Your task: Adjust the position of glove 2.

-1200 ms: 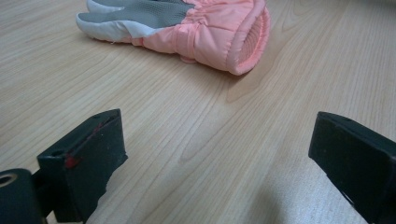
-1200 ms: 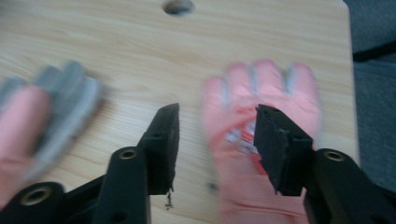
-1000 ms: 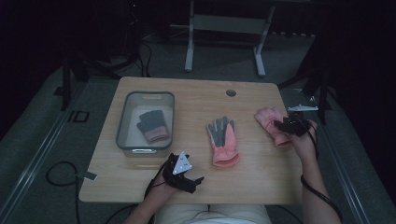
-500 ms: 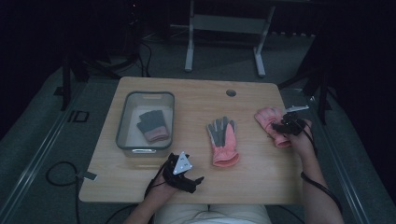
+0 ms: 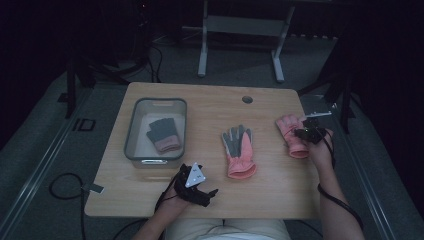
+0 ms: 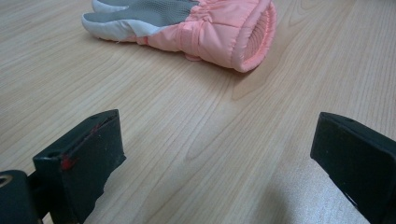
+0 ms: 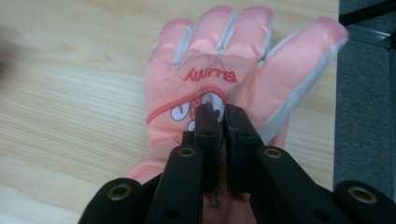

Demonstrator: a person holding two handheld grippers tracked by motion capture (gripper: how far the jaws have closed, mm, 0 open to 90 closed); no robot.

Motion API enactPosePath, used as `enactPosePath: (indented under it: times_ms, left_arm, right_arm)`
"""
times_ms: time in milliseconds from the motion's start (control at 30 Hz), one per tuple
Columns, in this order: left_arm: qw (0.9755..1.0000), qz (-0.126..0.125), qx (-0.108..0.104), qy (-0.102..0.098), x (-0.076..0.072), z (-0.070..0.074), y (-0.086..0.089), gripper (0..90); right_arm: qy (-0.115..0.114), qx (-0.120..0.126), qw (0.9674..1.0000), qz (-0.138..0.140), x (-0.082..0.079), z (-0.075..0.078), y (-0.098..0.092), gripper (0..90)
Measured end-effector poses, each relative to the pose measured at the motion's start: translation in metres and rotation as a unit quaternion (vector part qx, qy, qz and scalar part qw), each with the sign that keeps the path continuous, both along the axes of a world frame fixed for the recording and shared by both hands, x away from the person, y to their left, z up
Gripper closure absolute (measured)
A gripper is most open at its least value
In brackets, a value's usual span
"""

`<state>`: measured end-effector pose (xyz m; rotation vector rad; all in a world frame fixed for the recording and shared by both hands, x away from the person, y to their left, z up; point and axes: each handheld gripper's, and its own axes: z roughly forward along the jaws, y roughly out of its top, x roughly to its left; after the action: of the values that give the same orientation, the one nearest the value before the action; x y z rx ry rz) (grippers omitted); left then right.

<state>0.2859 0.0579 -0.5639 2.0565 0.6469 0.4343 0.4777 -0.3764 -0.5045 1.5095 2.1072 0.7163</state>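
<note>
Dark floor surrounds your wooden table, where a clear bin at nine o'clock holds one dark glove. At centre lies a grey-palmed pink glove; at three o'clock, by the edge, your pink glove. Your right gripper has just been closing, and its jaws now pinch that glove's back fabric. Your left gripper, at six o'clock, stands wide open, empty. Such a shallow pinch could slip on lifting, dropping the glove off the edge.

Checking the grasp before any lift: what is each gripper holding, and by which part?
The right gripper pinches the pink padded glove on its back, just above the cuff. The left gripper holds nothing.
</note>
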Motion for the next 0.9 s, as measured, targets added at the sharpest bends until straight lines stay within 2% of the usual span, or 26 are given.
enactPosePath:
  times_ms: [100, 233, 400, 467, 533, 667, 800, 867, 900]
  left_arm:
    - [1.0000, 0.000, -0.001, 0.000, 0.000, 0.000, 0.000, 2.2]
    - [1.0000, 0.002, -0.001, -0.002, -0.001, 0.000, 0.000, 2.2]
    - [1.0000, 0.001, 0.003, -0.001, -0.001, 0.000, 0.000, 2.2]
    - [1.0000, 0.000, 0.004, -0.001, -0.001, 0.000, -0.001, 2.2]
    - [1.0000, -0.001, 0.005, 0.000, -0.001, 0.000, -0.001, 2.2]
    - [1.0000, -0.005, 0.004, 0.003, -0.001, 0.000, -0.001, 2.2]
    - [1.0000, -0.004, 0.004, 0.004, 0.000, 0.000, -0.001, 2.2]
    - [1.0000, -0.005, 0.006, 0.004, 0.000, 0.000, -0.001, 2.2]
    - [1.0000, -0.004, 0.006, 0.004, 0.000, 0.000, -0.001, 2.2]
  right_arm:
    - [-0.020, 0.018, 0.9996, -0.011, -0.012, 0.015, 0.008, 85.2]
    - [-0.049, 0.047, 0.9973, -0.025, -0.036, 0.038, 0.023, 85.2]
    - [-0.067, 0.049, 0.9960, -0.031, -0.066, 0.052, 0.042, 85.1]
    - [-0.071, 0.054, 0.9952, -0.041, -0.076, 0.052, 0.048, 85.2]
    - [-0.071, 0.071, 0.9938, -0.048, -0.086, 0.052, 0.052, 85.2]
    - [-0.064, 0.081, 0.9934, -0.051, -0.099, 0.045, 0.058, 85.1]
    - [-0.054, 0.094, 0.9922, -0.063, -0.104, 0.032, 0.062, 85.1]
    - [-0.049, 0.092, 0.9924, -0.066, -0.104, 0.026, 0.064, 85.0]
    - [-0.037, 0.092, 0.9927, -0.068, -0.102, 0.017, 0.066, 85.0]
